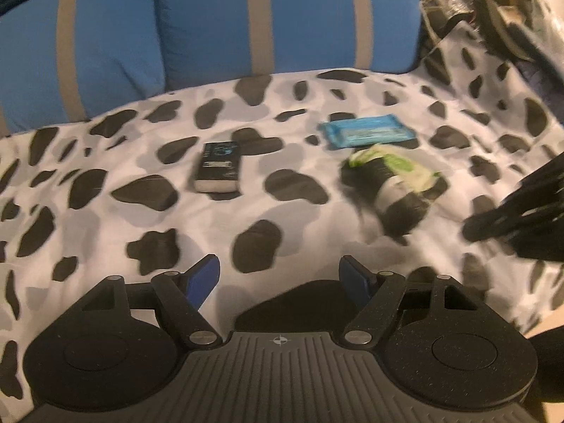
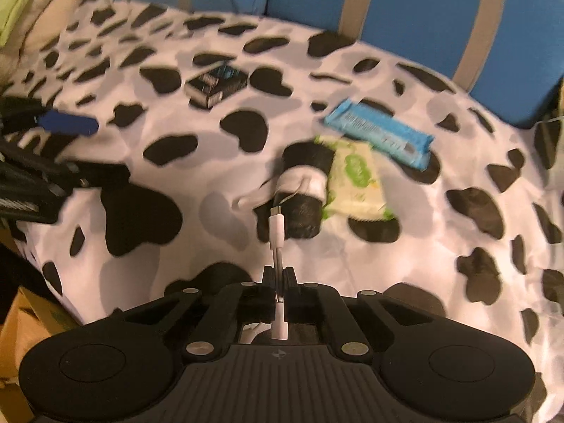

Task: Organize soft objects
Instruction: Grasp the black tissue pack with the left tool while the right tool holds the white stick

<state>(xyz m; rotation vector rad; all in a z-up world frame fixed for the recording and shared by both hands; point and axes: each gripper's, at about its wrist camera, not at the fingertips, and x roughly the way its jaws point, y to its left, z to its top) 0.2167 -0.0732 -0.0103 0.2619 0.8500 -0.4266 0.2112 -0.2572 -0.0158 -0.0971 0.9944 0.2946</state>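
- Right wrist view shows the right gripper [image 2: 278, 275] with its jaws pressed together on a white cable [image 2: 276, 232], which runs forward to a USB plug.
- Beyond the plug lies a black roll [image 2: 303, 190] with a white band; the cable seems wound around it.
- A green wipes pack [image 2: 356, 179] touches the roll, and a blue wipes pack [image 2: 379, 134] lies just behind it.
- A small black box [image 2: 215, 83] sits apart on the cow-print blanket [image 2: 458, 162].
- In the left wrist view, the left gripper [image 1: 280, 278] hangs above the blanket, jaws wide and holding nothing.
- Blue cushions [image 1: 211, 17] with grey stripes stand behind.
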